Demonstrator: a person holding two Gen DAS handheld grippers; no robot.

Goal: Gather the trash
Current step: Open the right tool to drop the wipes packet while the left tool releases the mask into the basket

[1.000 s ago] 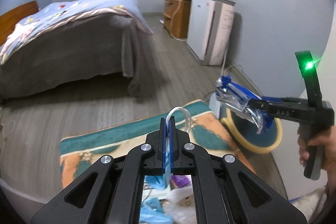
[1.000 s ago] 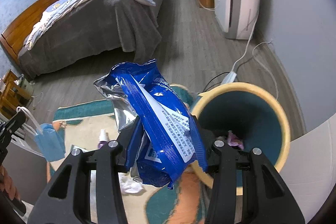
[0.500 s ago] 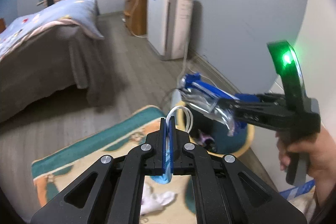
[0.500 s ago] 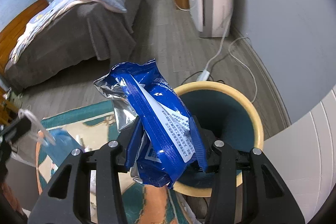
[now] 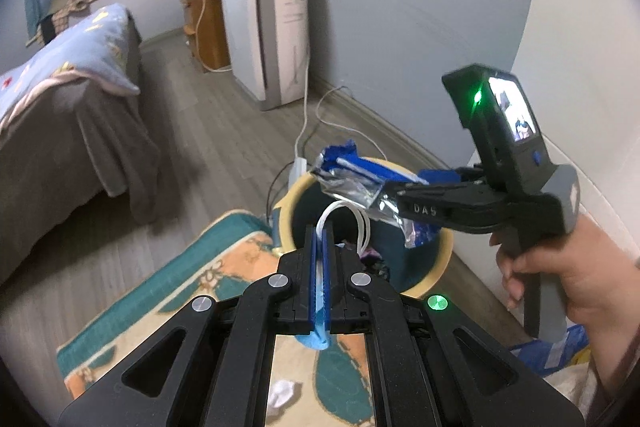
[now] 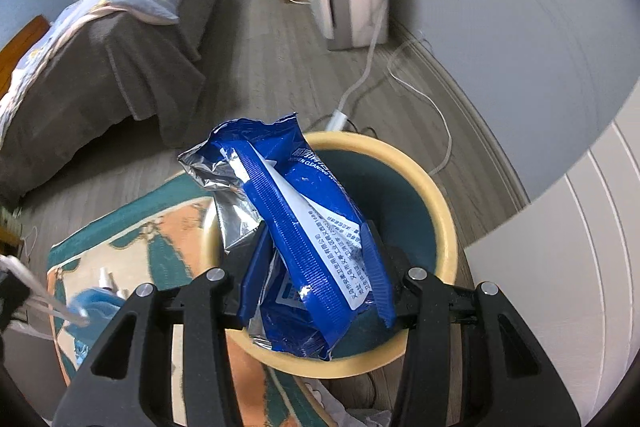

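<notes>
Two claws in frame, both loaded. Right claw [image 6: 316, 275] clenched on crumpled blue foil wipes packet with white label [image 6: 296, 223], silver inner lining showing at the torn end. Packet held directly above open mouth of round bin with cream-yellow rim and teal inside [image 6: 444, 223], apart from the rim, tilted with torn end up and away. Same right claw [image 5: 394, 197] seen from left wrist view, gripped by a bare hand [image 5: 568, 279], green light lit on its upright housing; packet [image 5: 352, 175] over the bin [image 5: 440, 263] there too. Some dark and purple trash visible down inside bin, too small to identify.

Left claw [image 5: 320, 251] pinched tight on light-blue disposable face mask [image 5: 320, 331], white ear loop [image 5: 344, 215] arching up past the fingertips, mask body hanging below the fingers. Left claw positioned just beside the bin rim, near side. Mask [image 6: 92, 307] blurred at lower left in right wrist view.

Bin standing on grey wood floor at corner of teal, orange and cream patterned rug [image 5: 200, 279]. White crumpled tissue [image 5: 282, 393] lying on rug. White cable and plug [image 6: 340, 115] on floor behind bin. Bed with grey skirt and pale blue quilt [image 5: 60, 107] well apart at left. White upright appliance [image 5: 272, 35] against grey wall.
</notes>
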